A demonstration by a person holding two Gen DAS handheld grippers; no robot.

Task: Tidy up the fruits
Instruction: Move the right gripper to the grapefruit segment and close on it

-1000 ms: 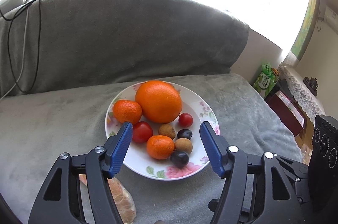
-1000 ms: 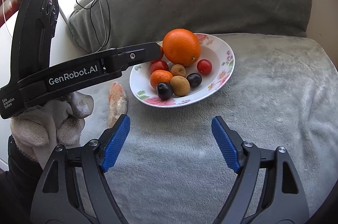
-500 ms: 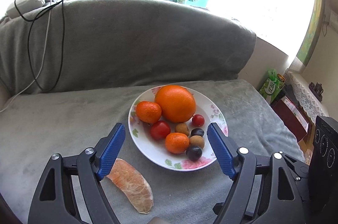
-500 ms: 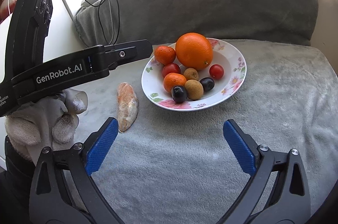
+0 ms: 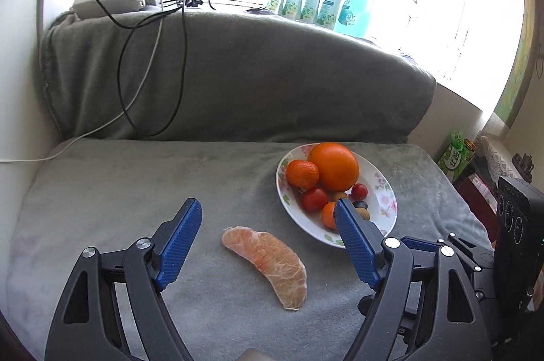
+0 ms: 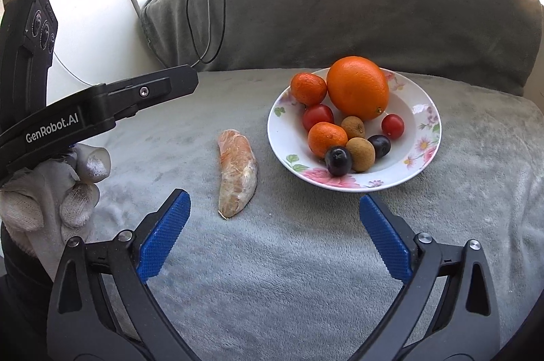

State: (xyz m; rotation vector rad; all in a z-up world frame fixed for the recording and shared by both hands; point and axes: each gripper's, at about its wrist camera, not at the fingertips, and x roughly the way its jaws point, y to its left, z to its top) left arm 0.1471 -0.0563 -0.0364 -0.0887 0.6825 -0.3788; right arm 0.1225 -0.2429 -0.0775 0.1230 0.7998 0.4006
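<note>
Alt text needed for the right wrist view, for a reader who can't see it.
A peeled citrus segment lies on a grey blanket beside a floral plate holding an orange, two tangerines, tomatoes and small fruits. The right gripper hovers open and empty in front of them, with the left gripper at left in a gloved hand.

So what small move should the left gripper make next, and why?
Probably lower the left gripper onto the peeled citrus segment and close on it. The segment is the only fruit lying on the grey blanket beside the plate; the other fruits are already in the plate. It lies between the open blue fingers, which do not touch it yet.
</note>
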